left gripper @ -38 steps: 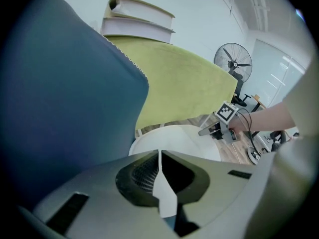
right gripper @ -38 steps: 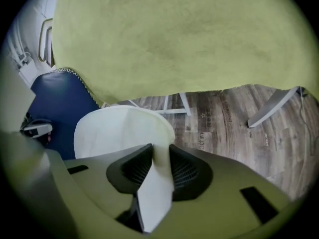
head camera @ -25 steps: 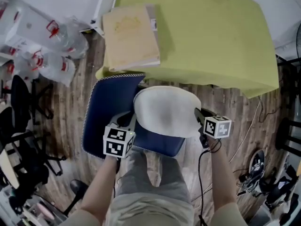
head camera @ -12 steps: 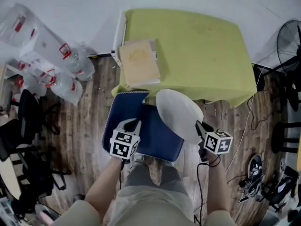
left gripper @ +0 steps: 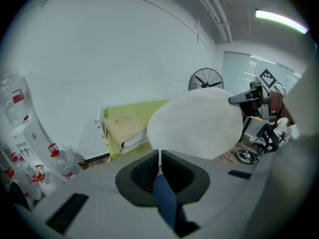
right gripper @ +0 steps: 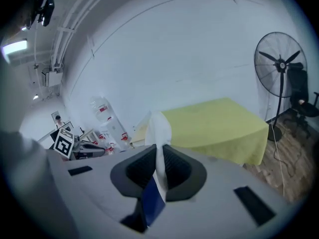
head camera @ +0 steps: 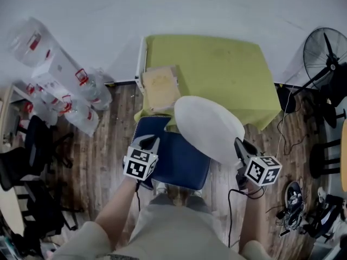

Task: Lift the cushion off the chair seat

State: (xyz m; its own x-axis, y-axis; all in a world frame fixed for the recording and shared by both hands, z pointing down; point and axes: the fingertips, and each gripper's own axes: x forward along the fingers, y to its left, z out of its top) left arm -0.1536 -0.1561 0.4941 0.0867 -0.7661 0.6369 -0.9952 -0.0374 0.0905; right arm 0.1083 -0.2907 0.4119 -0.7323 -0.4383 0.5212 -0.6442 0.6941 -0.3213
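The cushion (head camera: 209, 126) is blue on one face and white on the other, and it hangs in the air between both grippers. Its white oval face tilts toward the right, while the blue part (head camera: 176, 153) sags below. My left gripper (head camera: 150, 143) is shut on the cushion's left edge; in the left gripper view that thin edge (left gripper: 159, 158) sits pinched between the pads. At the right edge my right gripper (head camera: 238, 145) is shut on it too, with white and blue fabric (right gripper: 159, 176) clamped in its jaws. The chair seat is hidden under the cushion.
Behind the cushion stands a table with a yellow-green cloth (head camera: 222, 64) and a beige binder (head camera: 160, 85) at its left corner. Large water bottles (head camera: 59, 75) pile at the left, black office chairs (head camera: 27, 156) lower left, a standing fan (head camera: 325, 50) and cables at the right.
Both grippers have risen with the cushion, the right one more. The white face has swung up and to the right, and more of the room shows.
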